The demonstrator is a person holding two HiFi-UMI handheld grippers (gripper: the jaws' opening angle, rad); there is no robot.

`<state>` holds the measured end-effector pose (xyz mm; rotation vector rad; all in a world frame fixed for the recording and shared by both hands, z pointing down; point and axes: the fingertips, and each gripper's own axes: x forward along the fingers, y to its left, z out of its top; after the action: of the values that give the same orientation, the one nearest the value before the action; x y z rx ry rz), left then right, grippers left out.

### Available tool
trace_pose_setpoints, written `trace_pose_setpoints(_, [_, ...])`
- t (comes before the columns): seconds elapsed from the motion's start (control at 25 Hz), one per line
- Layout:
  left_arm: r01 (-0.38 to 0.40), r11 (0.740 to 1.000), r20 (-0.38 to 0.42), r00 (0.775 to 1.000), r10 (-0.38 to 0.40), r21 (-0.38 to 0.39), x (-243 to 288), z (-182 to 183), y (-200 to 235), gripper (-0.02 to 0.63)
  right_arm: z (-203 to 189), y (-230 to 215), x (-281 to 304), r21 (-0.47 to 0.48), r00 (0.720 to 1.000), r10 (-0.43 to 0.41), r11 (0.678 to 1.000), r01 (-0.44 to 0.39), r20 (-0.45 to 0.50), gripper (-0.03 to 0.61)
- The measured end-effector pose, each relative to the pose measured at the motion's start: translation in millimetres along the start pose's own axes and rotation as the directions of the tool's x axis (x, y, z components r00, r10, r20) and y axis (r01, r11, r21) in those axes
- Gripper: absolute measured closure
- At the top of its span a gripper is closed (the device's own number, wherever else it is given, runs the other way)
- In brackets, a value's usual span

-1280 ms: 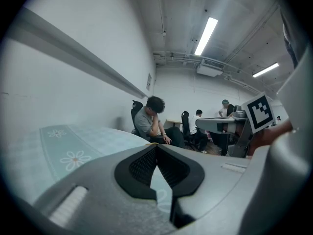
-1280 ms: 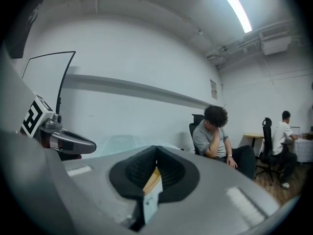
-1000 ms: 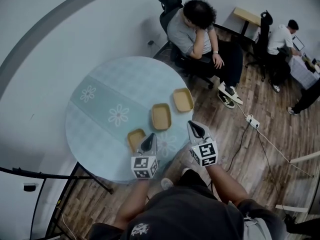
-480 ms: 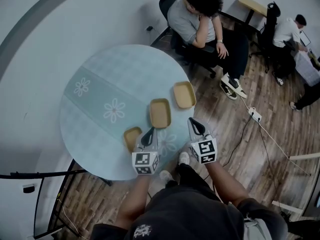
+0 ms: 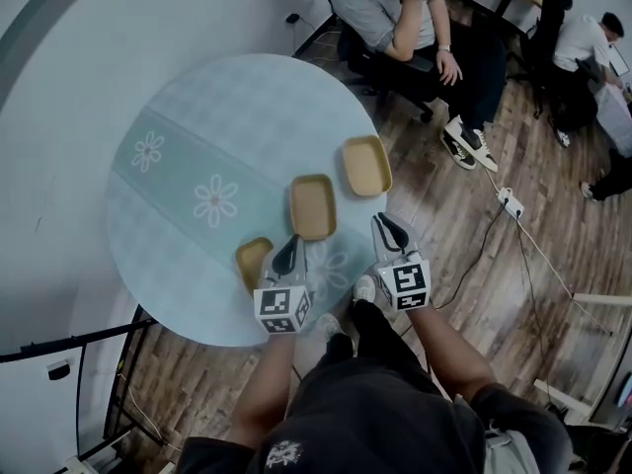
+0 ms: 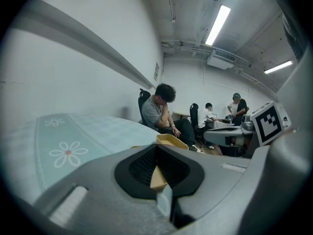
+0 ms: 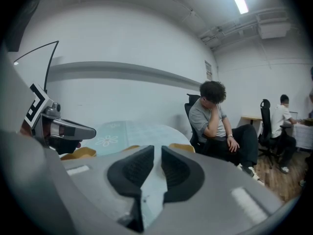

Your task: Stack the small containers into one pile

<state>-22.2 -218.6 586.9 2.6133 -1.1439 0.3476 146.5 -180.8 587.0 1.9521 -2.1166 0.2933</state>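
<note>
Three tan containers lie on the round table [image 5: 197, 117]: a small one [image 5: 250, 261] at the front, a middle one [image 5: 312, 206] and a far right one [image 5: 366, 165]. My left gripper [image 5: 289, 248] is shut and empty, its tip just right of the small container and short of the middle one. In the left gripper view a container [image 6: 171, 141] shows beyond the shut left gripper [image 6: 156, 148]. My right gripper [image 5: 384, 223] hangs at the table's right edge, below the far right container. Its jaws are opening, a narrow slit between them, nothing inside [image 7: 157, 153].
A seated person [image 5: 395, 18] in a chair is just beyond the table's far side. Another person [image 5: 583, 47] sits at a desk at the far right. A power strip [image 5: 511, 202] and cable lie on the wooden floor. A white wall runs along the left.
The head view has shifted, so the table sits higher and more to the left. Both grippers stay side by side at the table's near edge. The right jaws have parted slightly.
</note>
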Motion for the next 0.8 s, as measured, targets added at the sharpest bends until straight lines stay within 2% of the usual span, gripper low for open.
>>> trace_pose_setpoints(0.2, [-0.003,1.0,-0.028,1.0,0.003,-0.008,13,-6,-5,0.609,-14,-18,15,0.052,1.0,-0.011,0.999,0.012,-0.018,0.419])
trace_pose_setpoints(0.32, [-0.01,1.0,-0.036,0.999,0.01,-0.015,20,-8,-5,0.609,-25,-25,27,0.075,0.999,-0.02,0.997,0.023,-0.037,0.298])
trace_pose_setpoints(0.48, [-0.015,1.0,-0.038,0.999,0.014,-0.015,28,-9,-8,0.609,-42,-36,42,0.105,0.996,-0.039,0.993,0.047,-0.083,0.176])
trace_pose_setpoints(0.8, [-0.059,0.998,-0.059,0.997,0.058,-0.013,37,-12,5,0.609,-80,-53,83,0.128,0.984,-0.064,0.988,0.086,-0.164,0.091])
